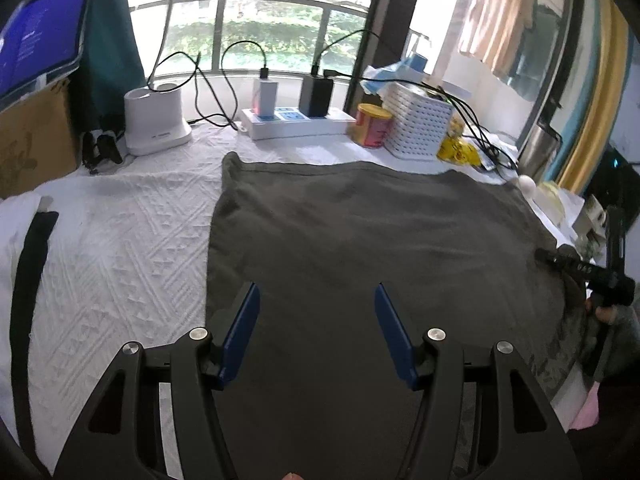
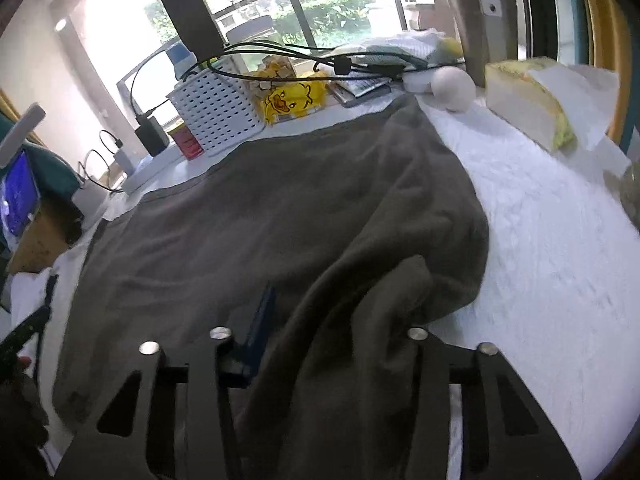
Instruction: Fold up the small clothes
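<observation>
Grey cloth on white textured bedspread

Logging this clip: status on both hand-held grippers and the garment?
Left hand-held gripper open, over the grey garment. Right hand-held gripper shut on bunched right edge. White basket, cables along far edge, clear of fold.

Daylight floods in from the far window, blown out to white glare; fisheye bending curves the edges, and the right-wrist view smears at its right.
</observation>
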The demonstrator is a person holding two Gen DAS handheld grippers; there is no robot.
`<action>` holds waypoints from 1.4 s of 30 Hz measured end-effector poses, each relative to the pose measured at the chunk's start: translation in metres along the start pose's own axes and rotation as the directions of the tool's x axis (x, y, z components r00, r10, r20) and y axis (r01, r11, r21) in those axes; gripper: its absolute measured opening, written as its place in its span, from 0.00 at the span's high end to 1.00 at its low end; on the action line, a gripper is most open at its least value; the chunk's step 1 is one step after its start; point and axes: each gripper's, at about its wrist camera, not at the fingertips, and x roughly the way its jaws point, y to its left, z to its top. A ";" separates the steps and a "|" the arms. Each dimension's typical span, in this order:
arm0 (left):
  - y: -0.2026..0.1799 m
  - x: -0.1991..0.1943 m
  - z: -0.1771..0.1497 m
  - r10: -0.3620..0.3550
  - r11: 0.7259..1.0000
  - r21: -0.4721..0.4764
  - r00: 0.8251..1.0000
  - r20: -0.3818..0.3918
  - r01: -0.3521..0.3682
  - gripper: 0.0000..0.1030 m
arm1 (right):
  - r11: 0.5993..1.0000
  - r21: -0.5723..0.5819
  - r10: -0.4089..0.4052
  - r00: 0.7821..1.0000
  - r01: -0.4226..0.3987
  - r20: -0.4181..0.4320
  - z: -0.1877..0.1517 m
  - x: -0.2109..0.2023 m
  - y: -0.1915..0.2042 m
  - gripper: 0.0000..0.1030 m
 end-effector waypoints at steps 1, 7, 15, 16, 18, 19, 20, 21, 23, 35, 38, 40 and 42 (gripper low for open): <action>0.003 0.000 0.000 -0.002 1.000 -0.006 1.000 0.003 0.002 0.39 | 1.000 -0.005 0.005 1.000 -0.005 -0.004 0.002 0.002 0.001 0.78; 0.025 0.004 -0.001 0.000 0.999 -0.044 1.000 0.006 0.000 0.39 | 0.995 -0.087 0.058 0.998 -0.056 0.016 0.008 0.002 0.022 0.84; 0.050 -0.003 -0.002 -0.021 0.996 -0.088 0.998 0.055 0.026 0.39 | 0.972 -0.194 0.135 0.991 -0.130 0.015 0.018 0.001 0.086 0.85; 0.051 -0.004 -0.002 -0.024 0.996 -0.085 0.998 0.058 0.028 0.39 | 0.967 -0.211 0.148 0.989 -0.143 0.007 0.018 0.003 0.097 0.85; 0.052 -0.006 -0.002 -0.028 0.997 -0.075 0.998 0.063 0.033 0.39 | 0.957 -0.241 0.166 0.986 -0.163 -0.011 0.016 0.007 0.115 0.85; 0.053 -0.008 -0.003 -0.031 0.997 -0.071 0.997 0.067 0.036 0.39 | 0.951 -0.256 0.175 0.984 -0.174 -0.020 0.014 0.010 0.125 0.86; 0.053 -0.009 -0.003 -0.033 0.997 -0.067 0.997 0.070 0.038 0.39 | 0.947 -0.267 0.181 0.983 -0.182 -0.028 0.013 0.012 0.133 0.86; 0.054 -0.011 -0.005 -0.034 0.997 -0.062 0.997 0.072 0.039 0.39 | 0.942 -0.277 0.186 0.982 -0.189 -0.035 0.011 0.014 0.141 0.86; 0.056 -0.013 -0.008 -0.036 0.997 -0.061 0.997 0.074 0.040 0.39 | 0.930 -0.305 0.197 0.979 -0.203 -0.051 0.008 0.017 0.158 0.86; 0.082 -0.019 -0.019 -0.027 0.993 -0.109 0.996 0.083 0.036 0.39 | 0.851 -0.417 0.270 0.947 -0.320 -0.177 -0.013 0.040 0.227 0.86; 0.087 -0.020 -0.023 -0.023 0.992 -0.122 0.997 0.080 0.032 0.39 | 0.837 -0.433 0.269 0.940 -0.335 -0.209 -0.019 0.045 0.243 0.86; 0.092 -0.022 -0.026 -0.016 0.991 -0.130 0.997 0.078 0.026 0.39 | 0.822 -0.448 0.276 0.935 -0.350 -0.224 -0.023 0.046 0.254 0.86; 0.096 -0.023 -0.029 -0.016 0.990 -0.138 0.997 0.072 0.026 0.39 | 0.816 -0.456 0.273 0.932 -0.355 -0.238 -0.026 0.047 0.262 0.86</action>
